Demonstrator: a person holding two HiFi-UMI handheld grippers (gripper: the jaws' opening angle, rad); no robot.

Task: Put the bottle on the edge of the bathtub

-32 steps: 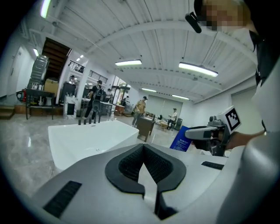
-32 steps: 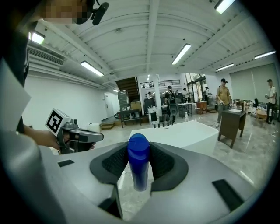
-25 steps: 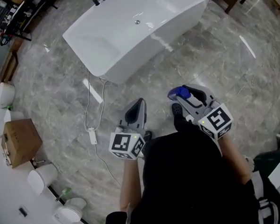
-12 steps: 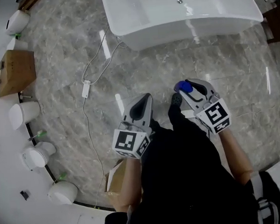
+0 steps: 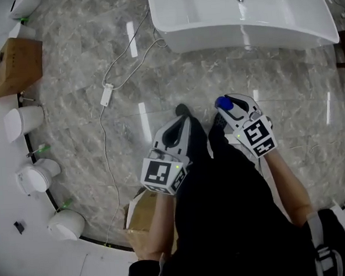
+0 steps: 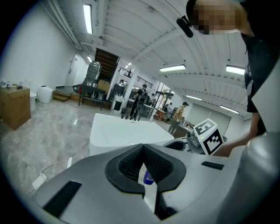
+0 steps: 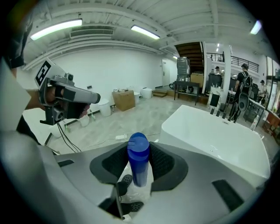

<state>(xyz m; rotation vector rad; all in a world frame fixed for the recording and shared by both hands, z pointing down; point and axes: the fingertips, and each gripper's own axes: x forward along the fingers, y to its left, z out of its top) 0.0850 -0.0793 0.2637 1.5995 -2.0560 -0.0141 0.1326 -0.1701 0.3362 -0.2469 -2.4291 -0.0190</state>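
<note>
**Entry — bottle to tub edge, carry stage**

- **Progress:** Pick-up is done, as I judge it. The bottle [image 7: 138, 159] is off the floor and clamped in the right gripper [image 7: 139, 170]. Not yet done: closing the gap to the tub [image 5: 242, 38], lowering the bottle onto its rim, and letting go. I'd call it under halfway.
- **Bottle:** Blue, rounded cap uppermost. It stands roughly upright between the right pads, with the cap above them. It is nowhere near the rim.
- **Right gripper:** Jaws closed onto the bottle's sides, a pad on each flank. The grip looks square from its own view.
- **Left gripper [image 6: 143, 151]:** Jaw tips meet and it carries nothing. A sliver of blue and white shows through the slit below the tips; I can't tell what it is.
- **Tub:** Ahead of both grippers and well apart from them, with open marble floor [image 5: 262, 82] between. From the right gripper it lies forward and to the right, near rim flat and bare.
- **Pose:** Both forearms reach forward from the body, grippers held low over the floor and side by side. Their noses point toward the tub, the right one a little further forward than the left.
- **Also present:** A white cable [image 5: 112, 85] on the floor — forward and left of the left gripper, clear of the straight path.
</note>
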